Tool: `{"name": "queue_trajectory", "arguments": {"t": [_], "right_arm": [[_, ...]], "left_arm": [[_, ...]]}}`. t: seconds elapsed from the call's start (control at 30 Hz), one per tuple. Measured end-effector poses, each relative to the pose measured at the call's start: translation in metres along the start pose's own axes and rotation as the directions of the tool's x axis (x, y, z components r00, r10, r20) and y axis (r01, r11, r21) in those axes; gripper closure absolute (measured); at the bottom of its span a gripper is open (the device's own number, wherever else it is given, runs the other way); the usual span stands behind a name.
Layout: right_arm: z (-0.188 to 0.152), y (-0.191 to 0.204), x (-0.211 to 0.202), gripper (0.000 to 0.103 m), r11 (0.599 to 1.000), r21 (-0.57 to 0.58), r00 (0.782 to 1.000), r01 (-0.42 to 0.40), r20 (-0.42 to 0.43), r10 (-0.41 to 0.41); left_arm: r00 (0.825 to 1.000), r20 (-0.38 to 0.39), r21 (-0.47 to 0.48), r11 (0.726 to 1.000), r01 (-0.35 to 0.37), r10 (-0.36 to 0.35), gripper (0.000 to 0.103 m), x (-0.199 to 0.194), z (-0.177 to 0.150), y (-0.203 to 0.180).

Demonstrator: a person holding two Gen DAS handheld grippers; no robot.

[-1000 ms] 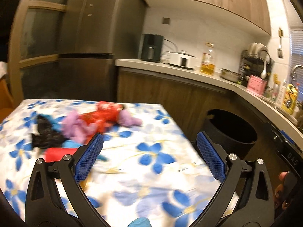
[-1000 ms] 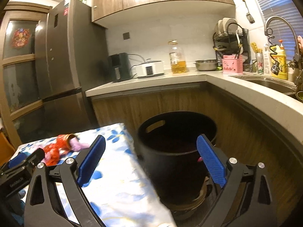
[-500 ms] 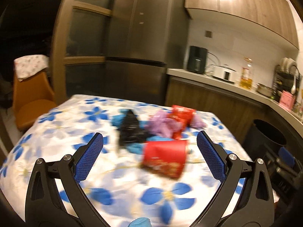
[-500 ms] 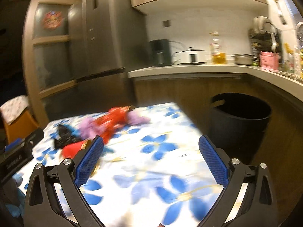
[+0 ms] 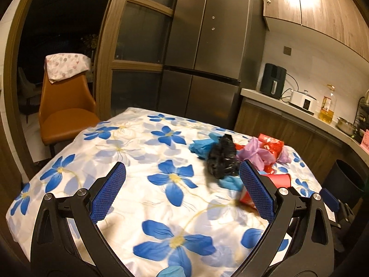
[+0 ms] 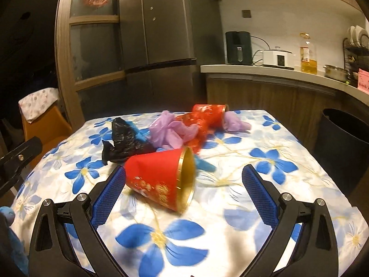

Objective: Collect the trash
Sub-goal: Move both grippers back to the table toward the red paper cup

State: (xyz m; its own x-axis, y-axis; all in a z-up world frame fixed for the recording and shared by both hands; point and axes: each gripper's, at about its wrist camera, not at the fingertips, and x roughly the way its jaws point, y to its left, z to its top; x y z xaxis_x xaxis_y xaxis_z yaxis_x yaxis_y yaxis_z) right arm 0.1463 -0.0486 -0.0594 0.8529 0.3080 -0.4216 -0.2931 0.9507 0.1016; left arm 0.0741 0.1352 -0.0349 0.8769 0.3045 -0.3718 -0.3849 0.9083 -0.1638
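A red paper cup point(image 6: 159, 180) with a gold rim lies on its side on the flowered tablecloth point(image 6: 265, 184), just ahead of my open right gripper point(image 6: 183, 192). Behind it sit a black bag point(image 6: 124, 140), crumpled purple plastic point(image 6: 170, 133), blue scraps point(image 6: 203, 164) and a second red cup point(image 6: 207, 115). In the left wrist view my open left gripper point(image 5: 182, 194) hovers over bare cloth, with the black bag point(image 5: 221, 159), blue gloves point(image 5: 200, 145), purple plastic point(image 5: 253, 154) and the red cup point(image 5: 276, 181) to its right. A black bin point(image 6: 343, 136) stands right of the table.
An orange chair point(image 5: 64, 110) with a cloth draped on its back stands at the table's far left. A tall fridge point(image 5: 212, 53) rises behind the table. The counter point(image 6: 276, 71) carries an air fryer, a cooker, an oil bottle and a pot.
Both grippers have swung left, away from the bin and over the table. The right one now faces the fallen red cup up close; the left one now looks at the pile's left side.
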Motion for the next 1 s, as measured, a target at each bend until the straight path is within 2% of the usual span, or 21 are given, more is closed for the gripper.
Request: {"name": "queue_trajectory", "arguments": {"t": [0.07, 0.17, 0.4, 0.7, 0.8, 0.93, 1.0], "right_arm": [[0.000, 0.000, 0.005, 0.006, 1.000, 0.018, 1.000, -0.009, -0.002, 0.009], [-0.001, -0.005, 0.015, 0.014, 0.999, 0.046, 0.999, -0.017, -0.034, 0.018], [-0.008, 0.001, 0.036, 0.056, 0.995, 0.046, 0.990, -0.084, -0.112, 0.089], [-0.009, 0.005, 0.028, 0.092, 0.979, 0.026, 0.974, -0.201, -0.098, 0.202], [-0.008, 0.005, 0.019, 0.100, 0.976, 0.014, 0.973, -0.218, -0.075, 0.218], [-0.003, -0.002, 0.003, 0.100, 0.973, 0.014, 0.973, -0.229, -0.031, 0.230], [0.000, -0.007, -0.004, 0.100, 0.972, 0.013, 0.972, -0.235, -0.012, 0.235]], "left_arm": [[1.000, -0.002, -0.005, 1.000, -0.001, 0.001, 0.006, 0.002, 0.001, 0.005], [1.000, -0.002, -0.008, 1.000, -0.004, 0.004, 0.006, 0.007, 0.002, 0.011], [1.000, -0.018, -0.002, 1.000, 0.007, -0.007, 0.006, 0.022, 0.001, 0.010], [0.997, -0.048, 0.027, 0.998, 0.063, -0.062, 0.006, 0.048, 0.002, -0.010], [0.995, -0.064, 0.038, 0.996, 0.075, -0.073, 0.006, 0.059, 0.001, -0.019], [0.992, -0.078, 0.050, 0.994, 0.102, -0.097, 0.009, 0.072, 0.001, -0.032], [0.987, -0.107, 0.052, 0.991, 0.125, -0.119, 0.015, 0.084, 0.001, -0.039]]}}
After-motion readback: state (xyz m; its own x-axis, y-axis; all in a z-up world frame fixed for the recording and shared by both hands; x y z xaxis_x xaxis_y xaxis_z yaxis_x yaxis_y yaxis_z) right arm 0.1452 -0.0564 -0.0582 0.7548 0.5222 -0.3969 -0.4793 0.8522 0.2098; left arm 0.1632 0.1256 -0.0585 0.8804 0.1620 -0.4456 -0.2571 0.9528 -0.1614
